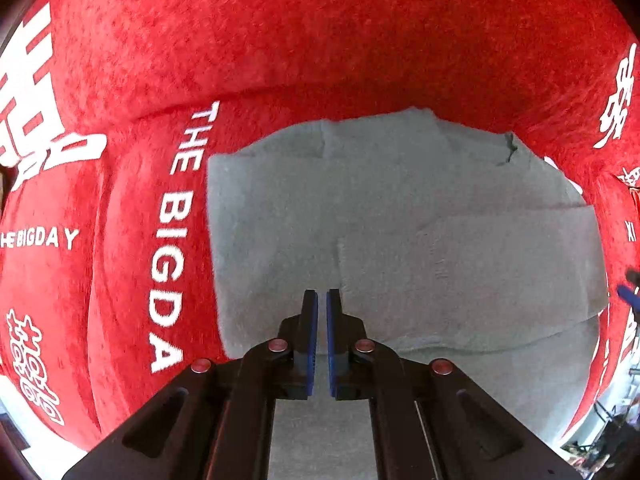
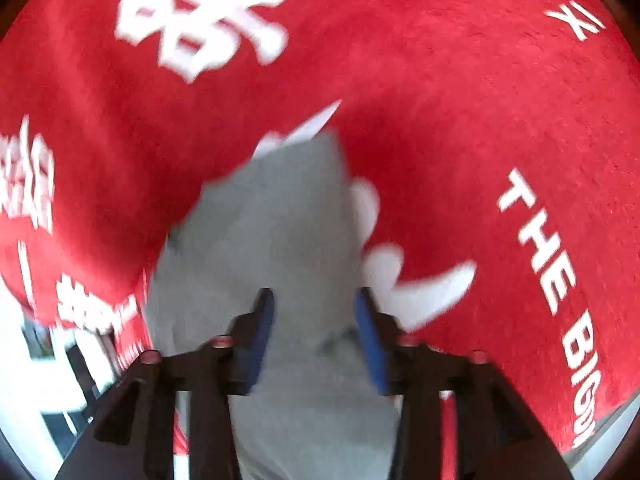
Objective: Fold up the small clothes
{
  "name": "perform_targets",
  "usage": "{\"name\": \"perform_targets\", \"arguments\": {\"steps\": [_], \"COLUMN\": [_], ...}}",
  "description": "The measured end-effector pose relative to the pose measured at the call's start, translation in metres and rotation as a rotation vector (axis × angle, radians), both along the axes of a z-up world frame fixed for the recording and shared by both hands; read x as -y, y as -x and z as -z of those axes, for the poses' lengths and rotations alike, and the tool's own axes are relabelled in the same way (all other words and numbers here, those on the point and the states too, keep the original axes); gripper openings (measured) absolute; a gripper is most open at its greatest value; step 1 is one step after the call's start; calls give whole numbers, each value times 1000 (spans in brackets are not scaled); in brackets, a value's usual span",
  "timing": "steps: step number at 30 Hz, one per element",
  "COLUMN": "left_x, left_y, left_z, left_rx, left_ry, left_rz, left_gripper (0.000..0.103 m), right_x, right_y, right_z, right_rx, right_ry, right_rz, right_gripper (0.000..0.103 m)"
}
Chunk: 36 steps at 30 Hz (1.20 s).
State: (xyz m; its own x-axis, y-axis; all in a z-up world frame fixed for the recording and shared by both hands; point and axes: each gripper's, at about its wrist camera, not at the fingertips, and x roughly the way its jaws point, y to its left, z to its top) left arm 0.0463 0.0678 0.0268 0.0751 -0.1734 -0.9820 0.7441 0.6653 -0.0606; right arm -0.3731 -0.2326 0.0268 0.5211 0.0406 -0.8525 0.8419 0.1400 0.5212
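A small grey garment lies folded on a red cloth with white lettering. My left gripper hovers over the garment's near left part, its blue-padded jaws nearly closed with nothing between them. In the right wrist view the same grey garment runs up the middle, blurred by motion. My right gripper is open above it, the blue pads wide apart and empty. The right gripper's blue tip also shows in the left wrist view at the garment's right edge.
The red cloth covers the whole work surface, with white characters and the words "THE BIG DAY". At the lower left of the right wrist view the cloth's edge drops off to a bright blurred background.
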Motion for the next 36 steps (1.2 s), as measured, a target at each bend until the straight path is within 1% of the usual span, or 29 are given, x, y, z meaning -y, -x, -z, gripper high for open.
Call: {"name": "perform_targets", "arguments": {"steps": [2,4,5,6,7,8,10,11,12,13,14,16,17,18,19,20,23,24,26,28,29,31,32,33,34,35,36], "left_x": [10,19,22,30,31,34,38,39,40,41,42,42,42,40,39,34,23,21,22,26,29,34,35,35,36,36,35], "left_y": [6,14,16,18,19,22,25,26,28,29,30,32,32,30,28,24,18,19,25,32,37,46,49,49,51,51,52], "left_z": [5,10,12,15,18,20,28,32,35,37,37,34,32,30,27,23,12,9,7,10,14,24,27,29,28,27,26], "left_rx": [-6,-6,-1,2,4,9,28,33,40,51,67,74,76,77,76,72,60,60,63,52,41,25,41,57,66,66,64], "left_ry": [-10,-18,-21,-27,-35,-42,-60,-68,-69,-67,-69,-83,-89,-96,-99,-97,-91,-90,-90,-96,-102,-122,-134,-134,-139,-142,-144], "left_rz": [6,10,11,12,15,19,32,35,37,40,49,65,64,60,52,37,8,11,26,41,45,57,60,61,65,68,70], "left_gripper": [6,6,6,6,6,6,6,6,6,6,6,6,6,6,6,6,6,6,6,6,6,6,6,6,6,6,6], "right_x": [18,30,33,33,32,31,27,25,24,25,28,32,33,32,32,31,20,14,-3,-21,-29,-42,-44,-46,-46,-43,-39], "right_y": [-3,-13,-20,-27,-33,-39,-50,-52,-54,-54,-51,-41,-37,-33,-30,-27,-20,-20,-25,-36,-45,-59,-63,-64,-65,-59,-53], "right_z": [19,37,47,54,55,52,31,25,27,34,43,47,46,43,40,35,17,9,-6,-12,-10,2,9,22,28,27,25], "right_rx": [13,-13,-1,3,-20,-46,-112,-144,-198,-225,-231,-195,-200,-227,-254,-290,-360,-349,-266,-222,-218,-247,-268,-310,-315,-290,-271], "right_ry": [-45,-84,-120,-147,-146,-125,13,68,109,106,90,81,75,72,73,77,118,135,166,178,178,166,153,131,117,114,88], "right_rz": [32,22,11,-4,-29,-57,-155,-193,-240,-261,-265,-226,-209,-190,-179,-165,-163,-178,-230,-299,-334,-395,-413,-432,-428,-406,-376], "right_gripper": [49,49,44,33,8,8,8,8,8,8,8,8,12,14,18,19,19,20,20,20,20,20,21,20,20,20,20]}}
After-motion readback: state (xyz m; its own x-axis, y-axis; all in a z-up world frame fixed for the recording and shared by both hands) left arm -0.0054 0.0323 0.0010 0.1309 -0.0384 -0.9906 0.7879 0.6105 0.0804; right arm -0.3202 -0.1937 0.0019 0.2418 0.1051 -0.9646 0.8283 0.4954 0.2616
